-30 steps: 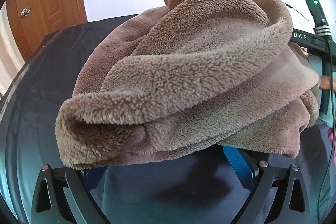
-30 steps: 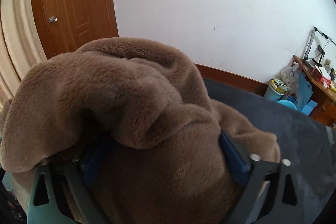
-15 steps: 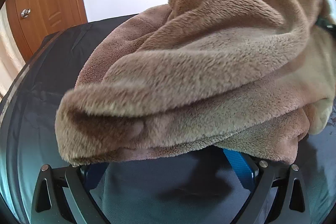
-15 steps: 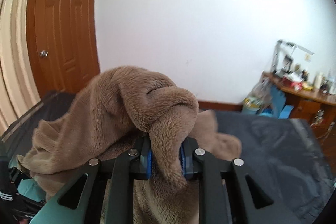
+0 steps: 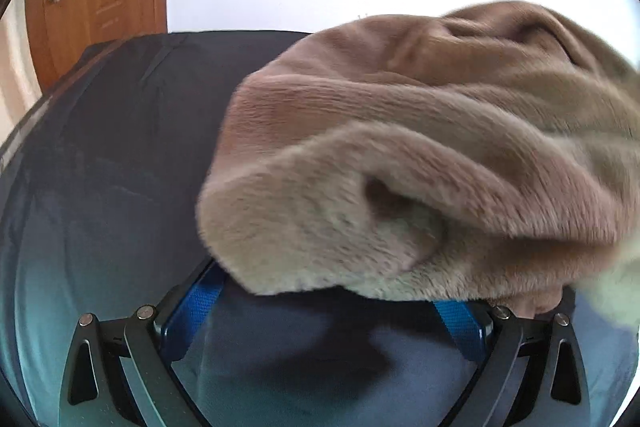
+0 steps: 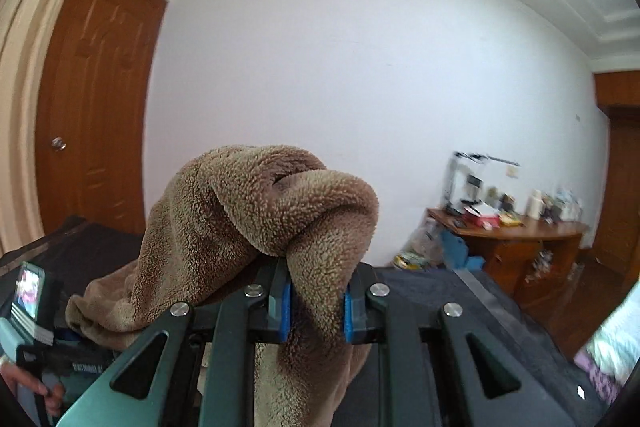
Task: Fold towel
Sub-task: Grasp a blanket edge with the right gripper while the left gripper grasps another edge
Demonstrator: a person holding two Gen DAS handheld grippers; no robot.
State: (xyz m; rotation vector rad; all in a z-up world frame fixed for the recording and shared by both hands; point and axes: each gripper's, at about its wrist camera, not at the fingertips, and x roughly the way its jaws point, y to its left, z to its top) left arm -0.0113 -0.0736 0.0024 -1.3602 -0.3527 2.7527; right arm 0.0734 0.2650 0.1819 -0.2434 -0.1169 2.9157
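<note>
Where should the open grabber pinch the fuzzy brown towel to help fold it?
Judging by its pose, pinch the towel's thin near hem, coming in level from the front. That edge droops right between the left gripper's open fingers, whereas the mound above is bunched too thick. The right gripper already clamps another part.

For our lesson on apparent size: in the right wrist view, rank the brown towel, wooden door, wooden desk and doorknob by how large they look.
1. wooden door
2. brown towel, much nearer the camera, so the ranking is unsure
3. wooden desk
4. doorknob
</note>
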